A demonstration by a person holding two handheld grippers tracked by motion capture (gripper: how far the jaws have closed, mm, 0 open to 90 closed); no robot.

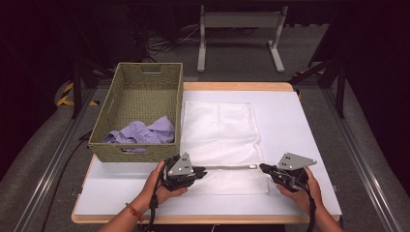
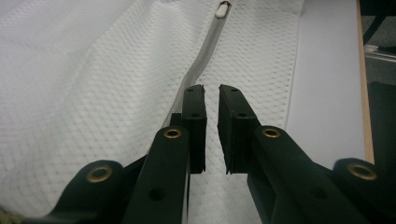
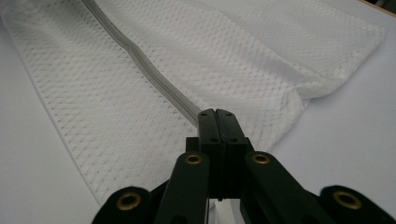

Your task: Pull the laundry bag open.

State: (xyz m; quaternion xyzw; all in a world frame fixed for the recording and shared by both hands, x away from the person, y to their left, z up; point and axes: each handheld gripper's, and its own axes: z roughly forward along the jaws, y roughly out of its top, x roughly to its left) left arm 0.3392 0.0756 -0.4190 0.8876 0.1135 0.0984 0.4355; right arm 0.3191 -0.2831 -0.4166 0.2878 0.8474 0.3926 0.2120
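- A woven green basket [image 1: 140, 96] stands at the left of the table, its near wall just above the left hand. It has cut-out handle slots in its end walls.
- Inside the basket, a crumpled lavender garment [image 1: 142, 133] lies bunched against the near wall; the far half of the basket floor is bare.
- Just right of the basket, a white mesh laundry bag [image 1: 220, 140] lies flat on the white table top [image 1: 300, 125], its left edge close beside the basket's right wall.
- A grey zipper [image 1: 227, 167] runs across the bag near its front edge, with the white zipper pull [image 2: 223, 8] near the right end.
- The left gripper [image 1: 199, 171] sits at the zipper's left end; its jaws stand slightly apart over the mesh, nothing pinched between the pads.
- The right gripper [image 1: 264, 168] sits at the zipper's right end; its jaws are clenched tight together on the bag's edge at the end of the zipper.
- No brand, label or readable writing shows on the basket, the bag or the garment.
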